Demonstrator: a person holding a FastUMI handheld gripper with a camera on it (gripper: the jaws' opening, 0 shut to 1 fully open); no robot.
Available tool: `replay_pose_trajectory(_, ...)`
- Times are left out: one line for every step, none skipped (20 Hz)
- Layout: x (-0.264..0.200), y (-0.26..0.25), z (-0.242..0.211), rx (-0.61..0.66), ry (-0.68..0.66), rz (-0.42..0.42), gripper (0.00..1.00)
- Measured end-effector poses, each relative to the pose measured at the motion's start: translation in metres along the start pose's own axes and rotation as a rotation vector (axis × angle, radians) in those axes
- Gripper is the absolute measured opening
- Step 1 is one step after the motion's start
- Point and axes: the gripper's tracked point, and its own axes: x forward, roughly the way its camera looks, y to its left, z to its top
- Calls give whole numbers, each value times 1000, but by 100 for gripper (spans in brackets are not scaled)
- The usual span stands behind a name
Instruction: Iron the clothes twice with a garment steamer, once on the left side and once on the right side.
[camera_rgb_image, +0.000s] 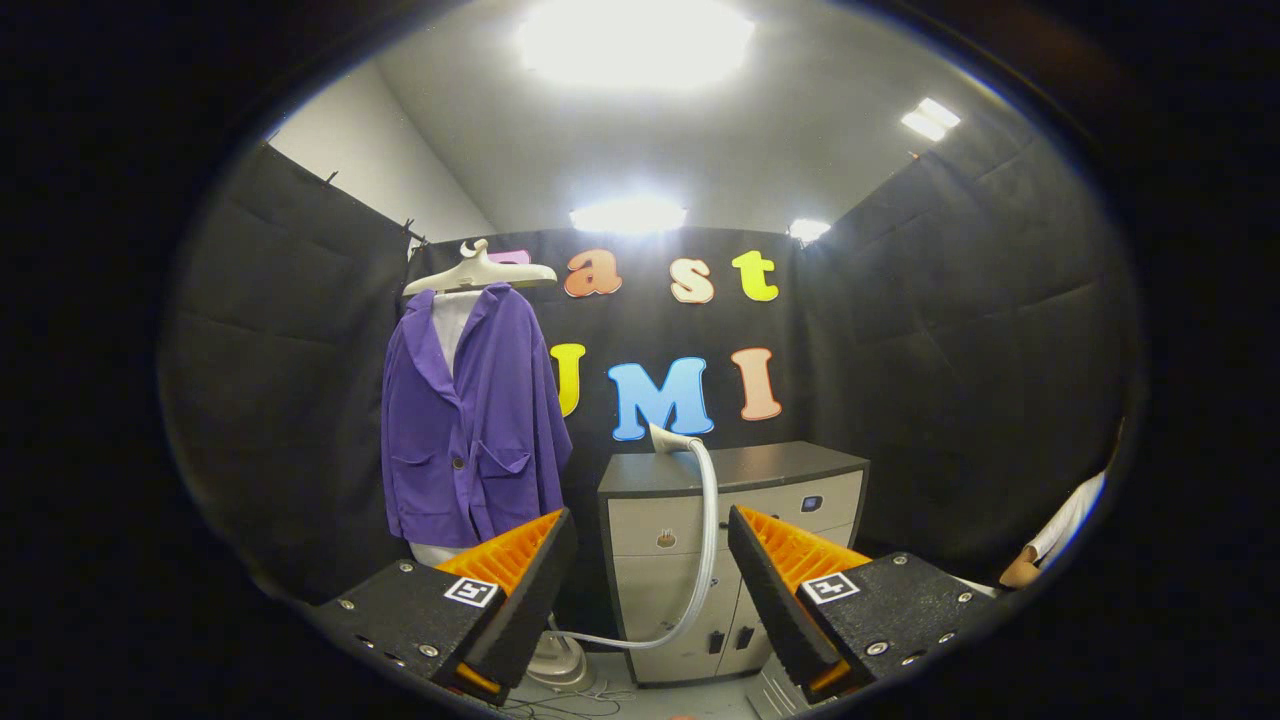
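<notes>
A purple jacket (470, 420) hangs on a white hanger (480, 273) over a pale form, left of a grey cabinet (730, 540) and beyond my left finger. The garment steamer's head (668, 439) rests on the cabinet's top, its white hose (705, 540) curving down the cabinet front to the base (560, 662) on the floor behind my left finger. My gripper (650, 560) is open and holds nothing; the hose and cabinet show through the gap between the fingers, well beyond them.
Black cloth walls close in the booth on three sides. A person's arm in a white sleeve (1065, 530) shows to the right of the right finger. Cables lie on the floor by the steamer base.
</notes>
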Motion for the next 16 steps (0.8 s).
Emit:
replay_pose_trajectory(0,0,2,-2,-4,3,94)
replay_pose_trajectory(2,0,5,-3,-5,7,94)
replay_pose_trajectory(4,0,6,-2,-4,11,94)
replay_pose_trajectory(7,0,7,0,-1,15,94)
replay_pose_trajectory(10,0,10,1,1,23,94)
replay_pose_trajectory(14,0,13,-3,2,28,94)
replay_pose_trajectory(20,-4,17,-10,-1,32,94)
replay_pose_trajectory(29,-5,20,-20,-7,38,94)
replay_pose_trajectory(35,-7,26,-30,-12,41,94)
replay_pose_trajectory(43,-11,32,-36,-20,43,94)
replay_pose_trajectory(54,-12,37,-35,-27,52,94)
replay_pose_trajectory(65,-12,41,-33,-26,69,93)
replay_pose_trajectory(77,-13,45,-29,-27,80,93)
replay_pose_trajectory(89,-16,48,-25,-28,85,93)
replay_pose_trajectory(102,-19,51,-19,-26,92,93)
replay_pose_trajectory(115,-20,53,-12,-22,102,93)
